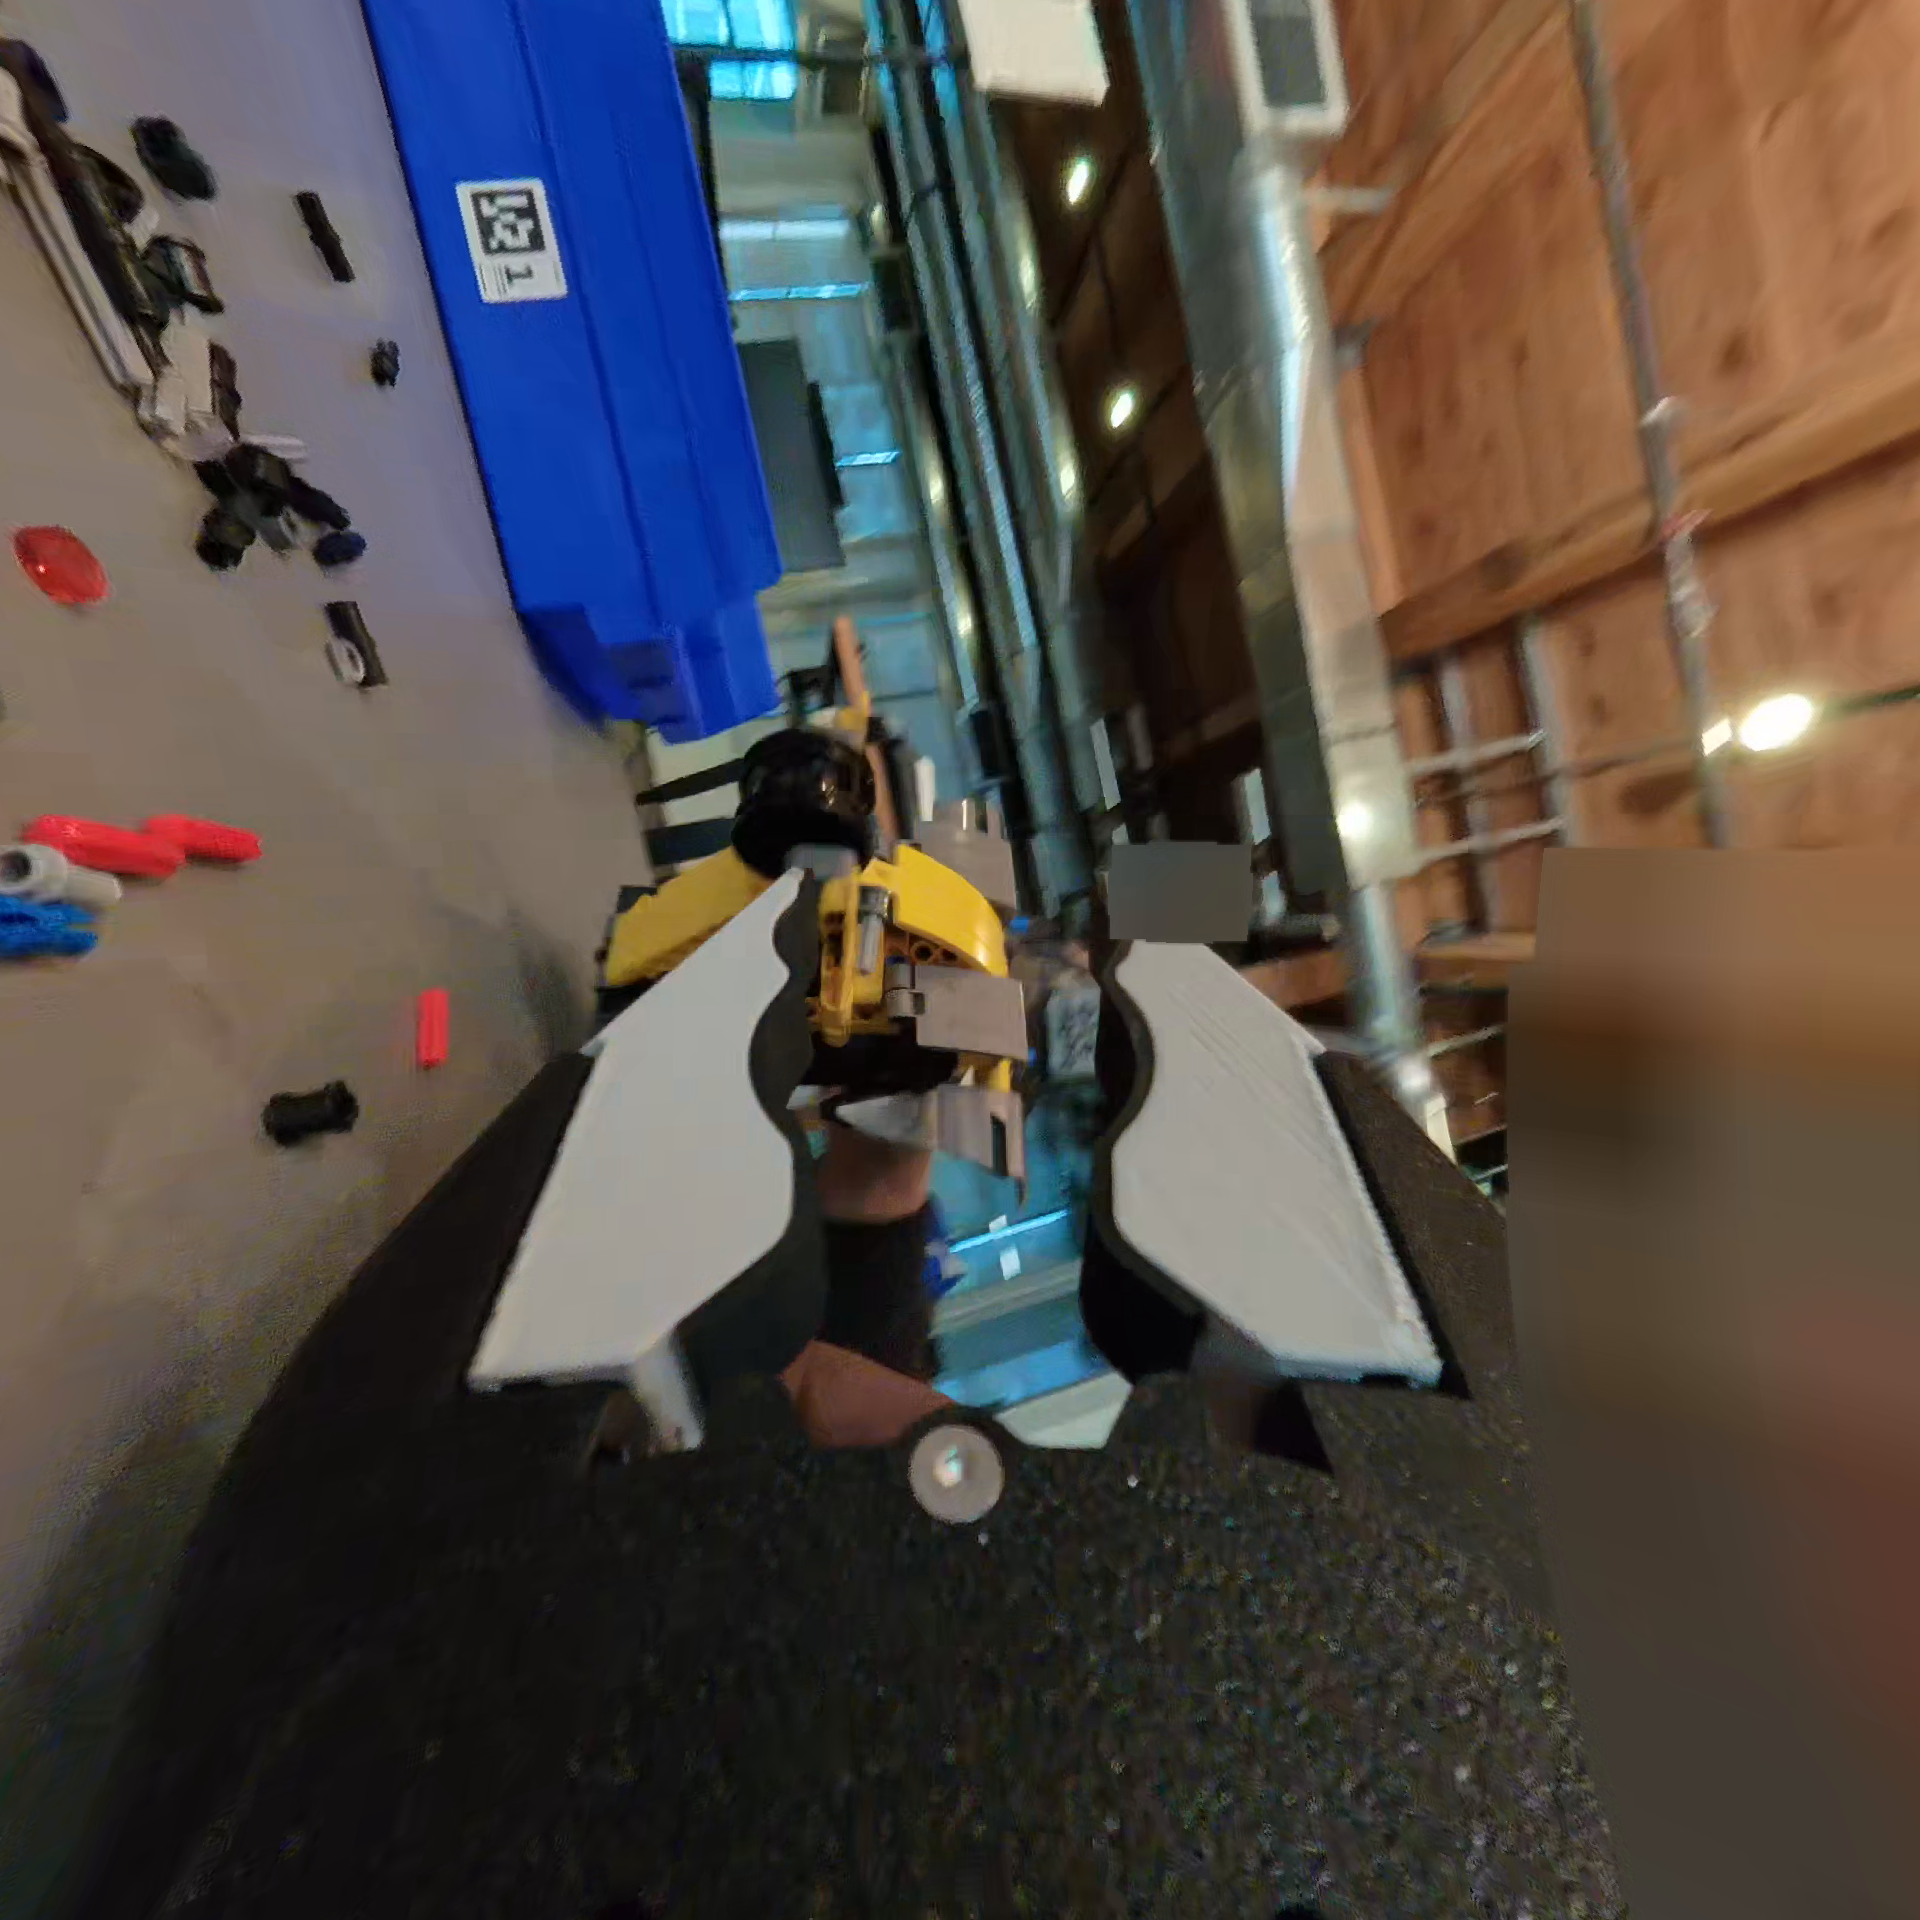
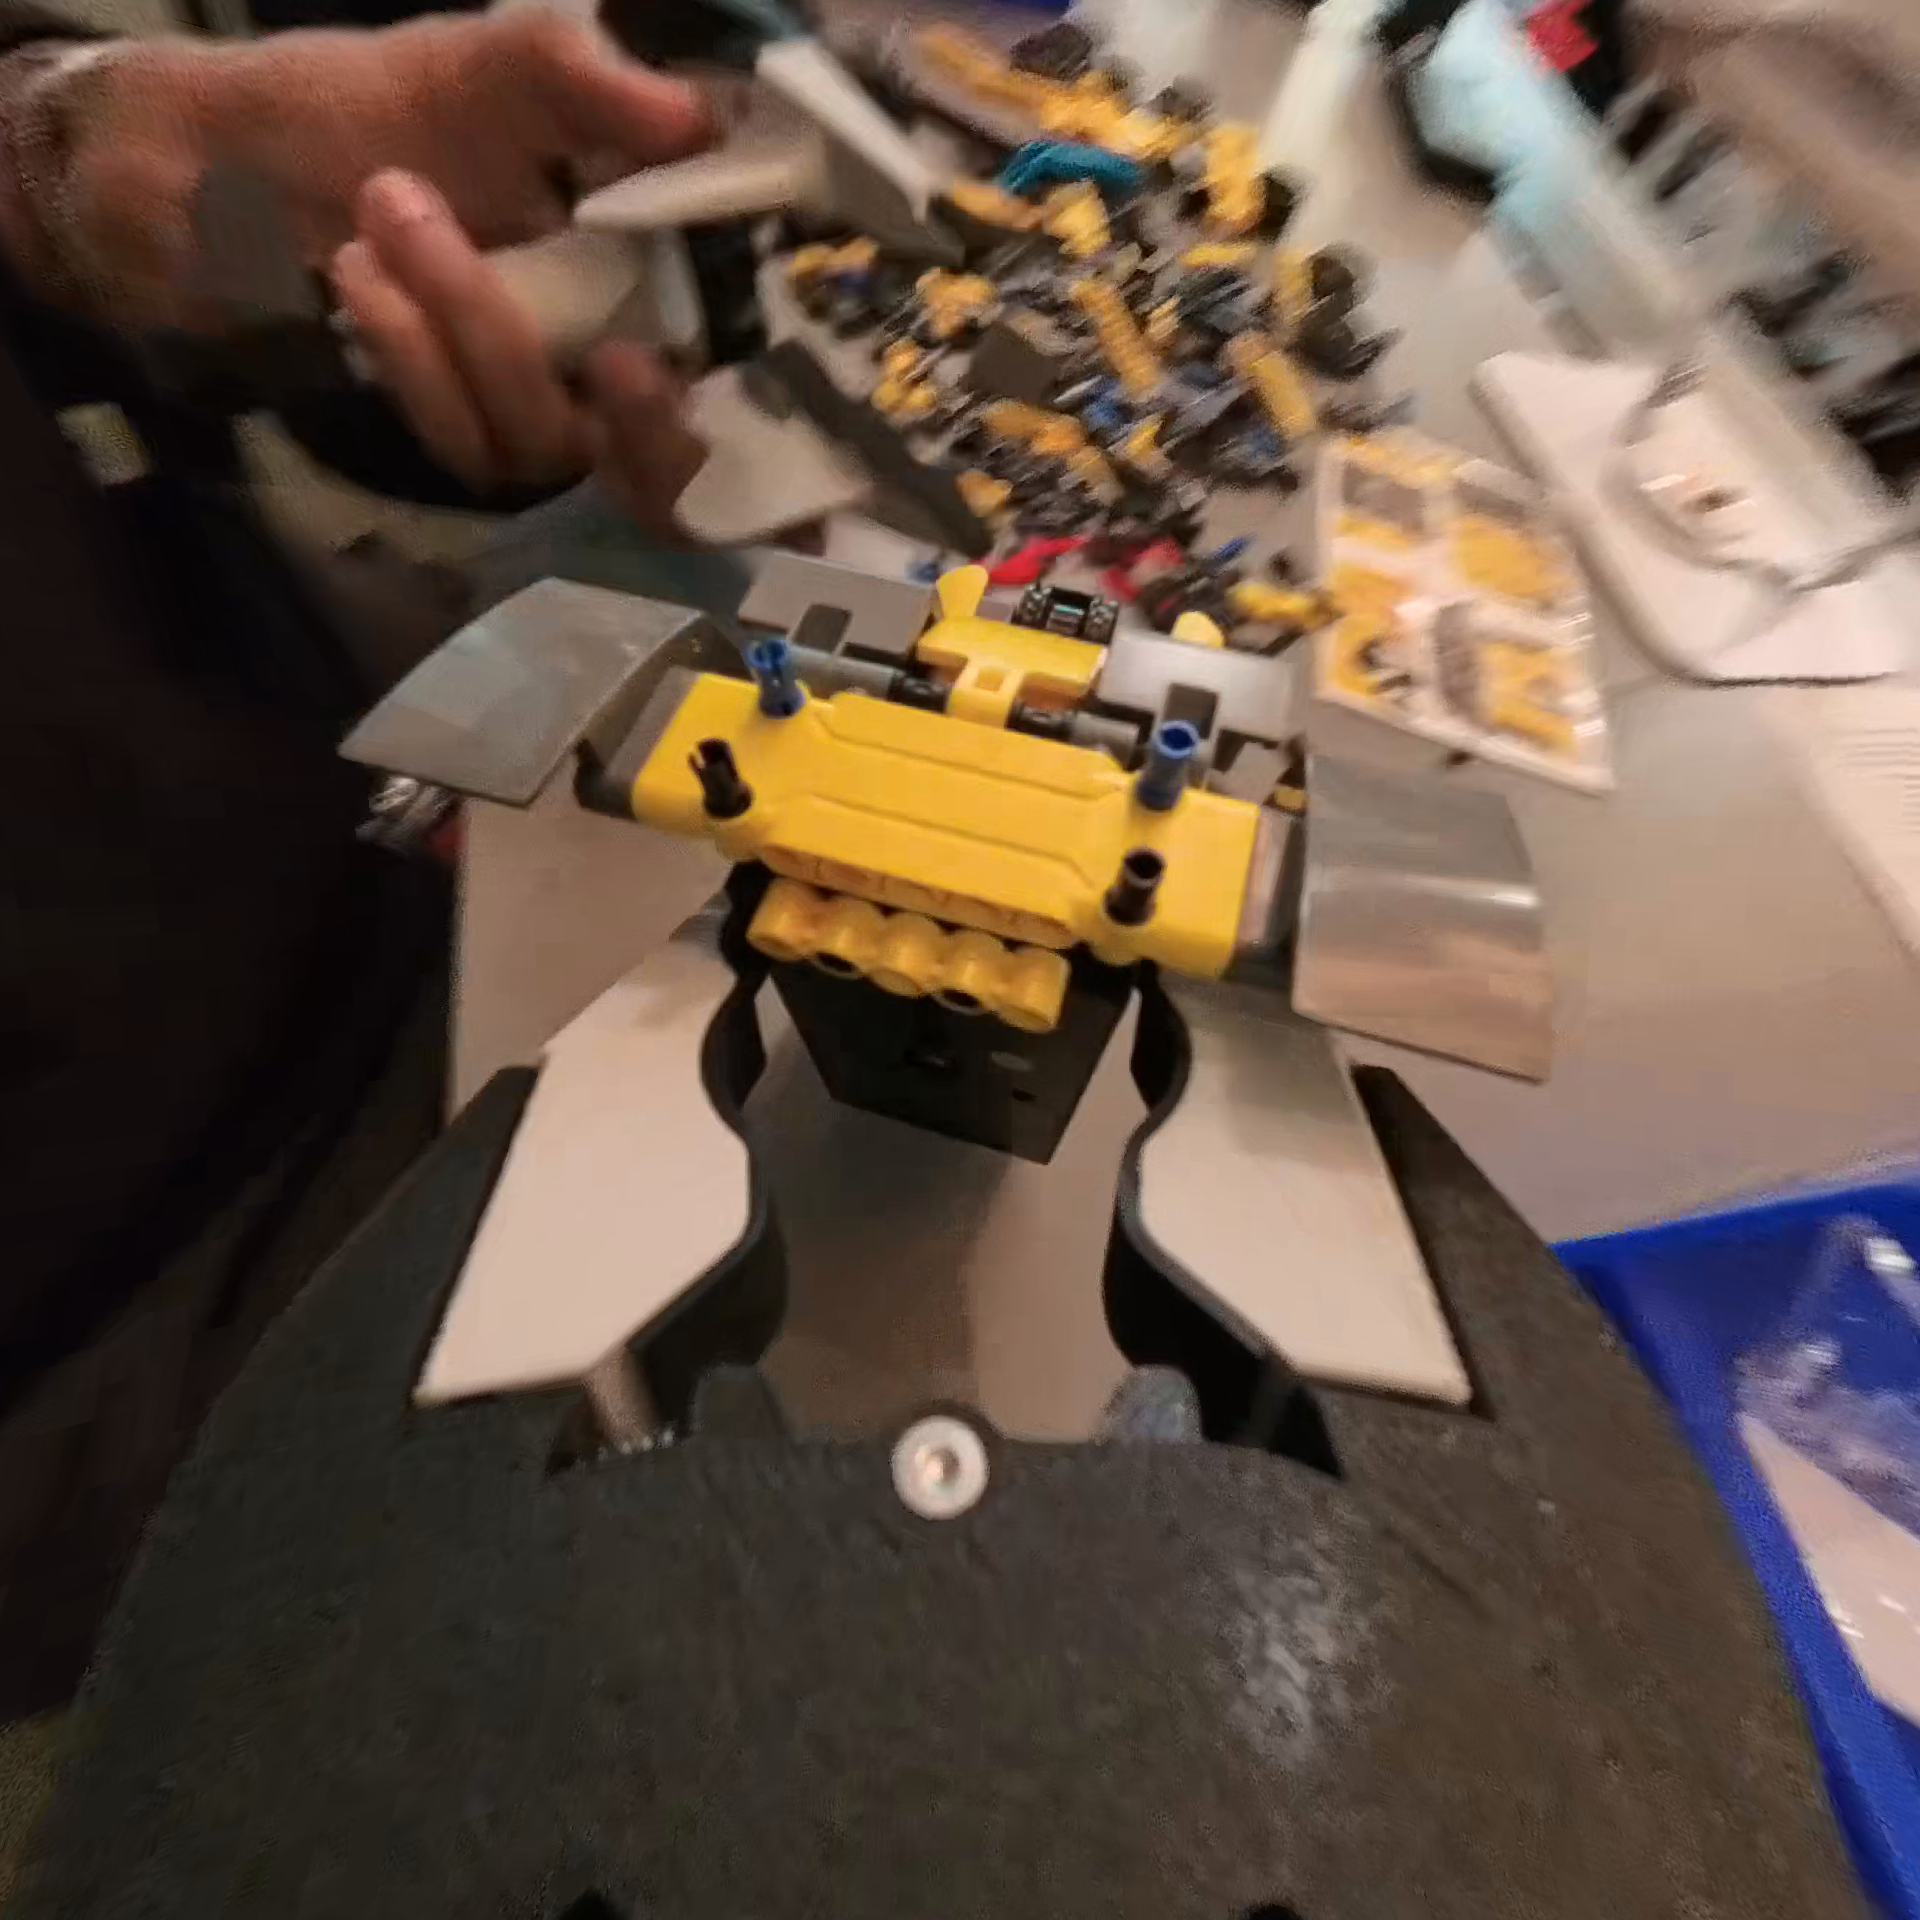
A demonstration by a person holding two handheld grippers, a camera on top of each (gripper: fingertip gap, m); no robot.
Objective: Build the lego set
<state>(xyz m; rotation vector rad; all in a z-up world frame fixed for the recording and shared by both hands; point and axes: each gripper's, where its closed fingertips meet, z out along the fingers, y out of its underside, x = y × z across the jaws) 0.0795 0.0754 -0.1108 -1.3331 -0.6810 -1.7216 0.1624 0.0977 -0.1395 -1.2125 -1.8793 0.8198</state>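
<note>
My right gripper [image 2: 940, 966] is shut on the black block under a yellow and grey brick model [image 2: 935, 790] and holds it above the table. The model has grey curved panels at both sides and blue and black pins on top. In the left wrist view the same model [image 1: 914, 935] sits just past my left gripper [image 1: 956, 925], close to the left finger's tip. I cannot tell whether they touch. My left gripper is open and empty. It also shows, blurred, in the right wrist view [image 2: 665, 239], held by a hand [image 2: 416, 208].
A blue bin [image 1: 582, 364] with a square marker tag stands on the grey table [image 1: 312, 987]. Loose red pieces [image 1: 135, 842] and black pieces [image 1: 270, 499] lie near it. A pile of yellow and black parts [image 2: 1091, 343], a booklet [image 2: 1455, 603] and a blue bin [image 2: 1766, 1403] lie beyond. Spacing between my two grippers at the tips: around 10 cm.
</note>
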